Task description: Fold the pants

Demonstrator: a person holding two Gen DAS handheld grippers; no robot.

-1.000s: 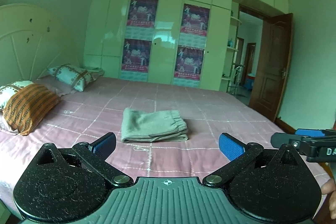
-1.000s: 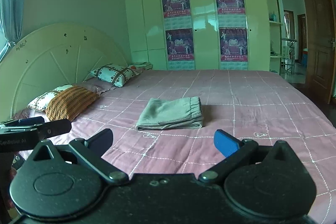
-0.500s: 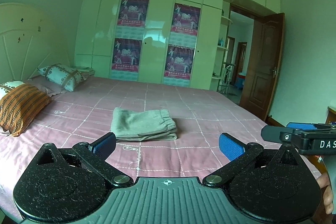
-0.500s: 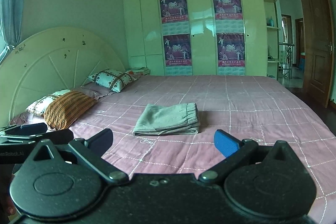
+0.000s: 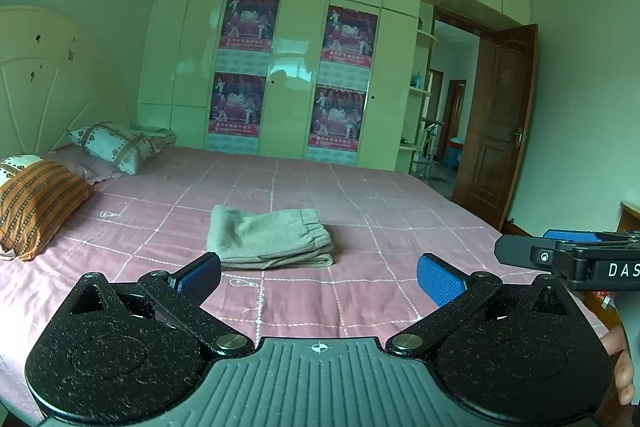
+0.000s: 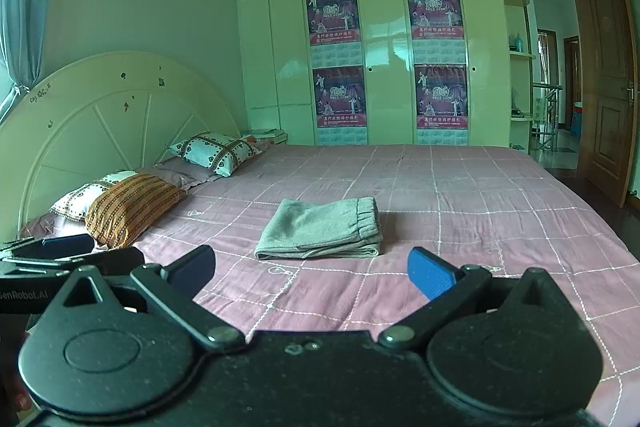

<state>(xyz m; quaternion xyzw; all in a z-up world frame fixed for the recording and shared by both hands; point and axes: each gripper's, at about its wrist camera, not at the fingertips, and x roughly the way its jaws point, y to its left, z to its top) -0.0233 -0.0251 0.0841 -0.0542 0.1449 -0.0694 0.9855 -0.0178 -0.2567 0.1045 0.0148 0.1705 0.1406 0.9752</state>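
Poster (image 6: 334, 17) lettering too small

Both the left gripper (image 5: 318, 277) and the right gripper (image 6: 311, 267) are built from black speckled plates with silver pivot screws and blue ribbed finger pads (image 5: 440, 279). White letters "DAS" are printed on one side.

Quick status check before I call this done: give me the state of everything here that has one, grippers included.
pants: folded into a compact stack, lying flat on the bedspread, untouched
left gripper: open, empty, short of the pants
right gripper: open, empty, short of the pants
door: open
wardrobe doors: closed
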